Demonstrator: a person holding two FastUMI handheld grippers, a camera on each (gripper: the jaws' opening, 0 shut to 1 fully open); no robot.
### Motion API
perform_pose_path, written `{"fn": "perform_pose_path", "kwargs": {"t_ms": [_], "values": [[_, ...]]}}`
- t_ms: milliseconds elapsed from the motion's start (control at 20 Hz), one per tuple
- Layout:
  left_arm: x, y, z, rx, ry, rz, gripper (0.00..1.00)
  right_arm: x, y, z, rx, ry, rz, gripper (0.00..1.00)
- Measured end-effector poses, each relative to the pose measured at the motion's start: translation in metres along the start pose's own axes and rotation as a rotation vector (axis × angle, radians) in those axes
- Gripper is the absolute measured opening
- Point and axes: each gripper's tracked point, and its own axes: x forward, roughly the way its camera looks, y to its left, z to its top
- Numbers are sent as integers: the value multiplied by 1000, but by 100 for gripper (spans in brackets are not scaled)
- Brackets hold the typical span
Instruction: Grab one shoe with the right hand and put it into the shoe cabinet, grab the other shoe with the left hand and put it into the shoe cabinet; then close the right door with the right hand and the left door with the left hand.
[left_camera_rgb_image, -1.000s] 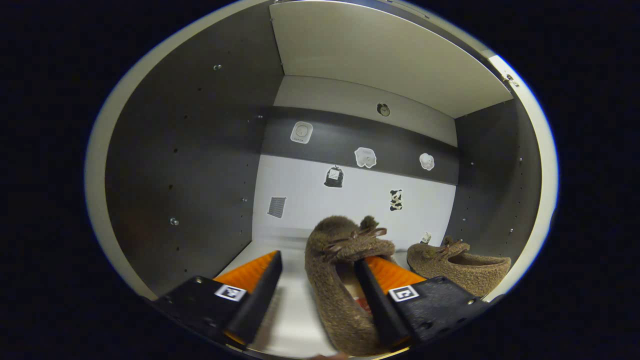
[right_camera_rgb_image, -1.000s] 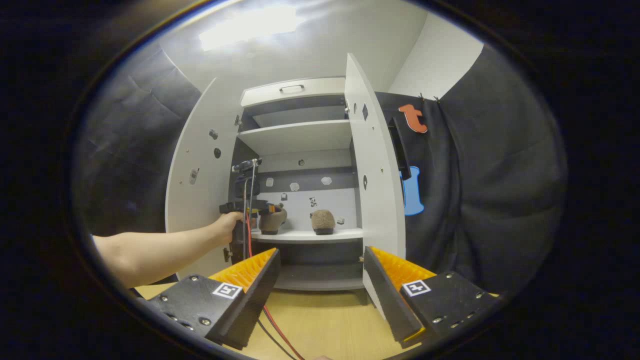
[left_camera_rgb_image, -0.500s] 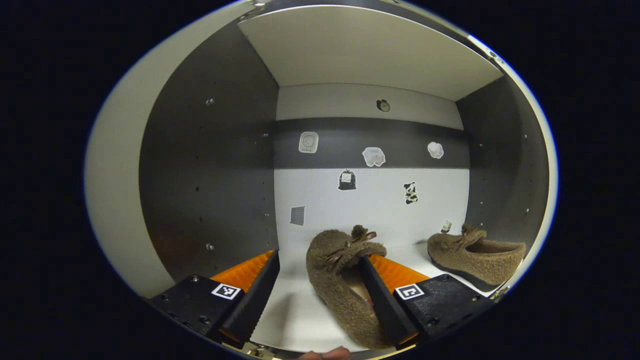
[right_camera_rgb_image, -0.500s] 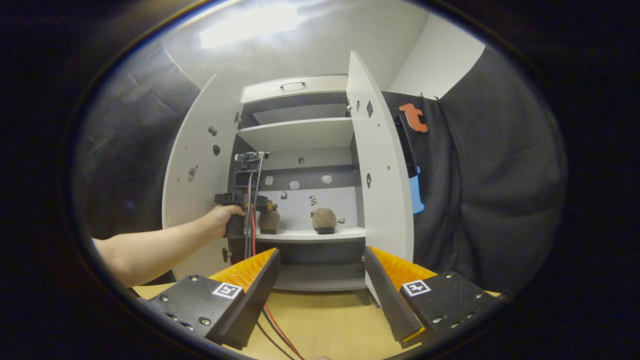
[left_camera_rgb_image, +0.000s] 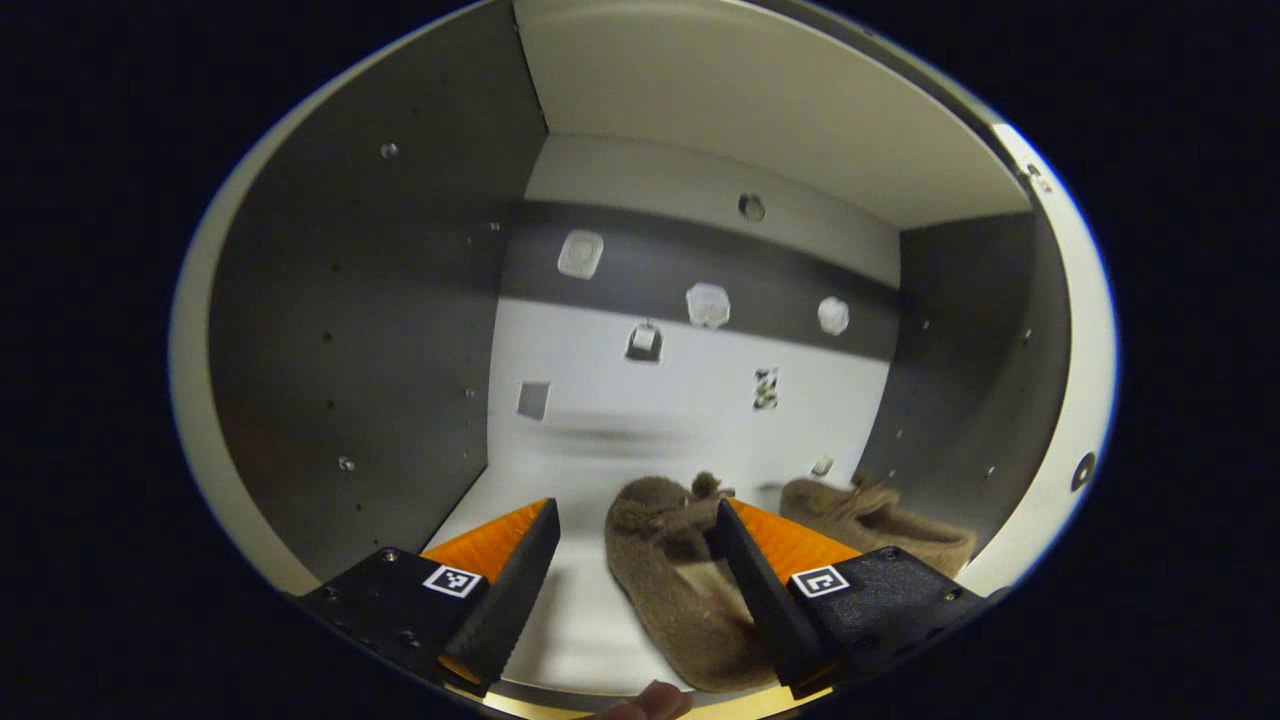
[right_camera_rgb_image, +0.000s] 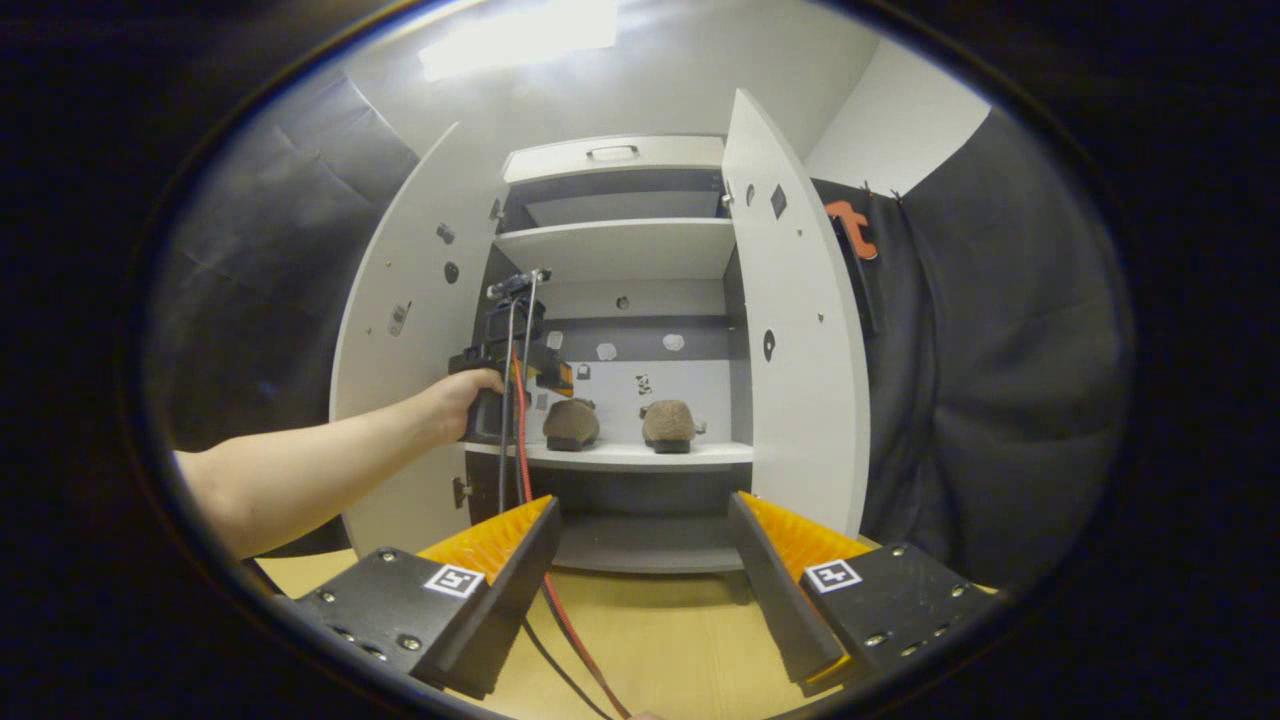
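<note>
Black cloth wall, wooden floor

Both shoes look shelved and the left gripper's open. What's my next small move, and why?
Probably draw the left gripper straight back out of the cabinet. Its jaws stand open, one finger inside the near shoe, both shoes rest on the shelf, and both doors are open.

Ahead of left gripper: bare shelf between spread fingers, left side free up to cabinet wall. Near shoe against inner face of right finger, partly blocking that side; second shoe beyond, by right wall.

Ahead of right gripper: open desk, then cabinet mouth between both open doors. Forearm, other gripper and cables across left half.
</note>
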Motion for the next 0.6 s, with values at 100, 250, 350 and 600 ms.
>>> {"fn": "perform_pose_path", "kwargs": {"t_ms": [100,250,350,600], "values": [[-19,-9,9,-9,-19,-10,96,-2,-4,2,6,-5,-10,100],[-56,-30,15,21,-26,-49,97,-5,-12,9,15,-26,-32,100],[-87,-49,10,18,-30,-83,100,-7,-15,14,11,-36,-42,100],[-177,-76,11,167,-133,-121,96,-11,-24,23,9,-44,-56,100]]}}
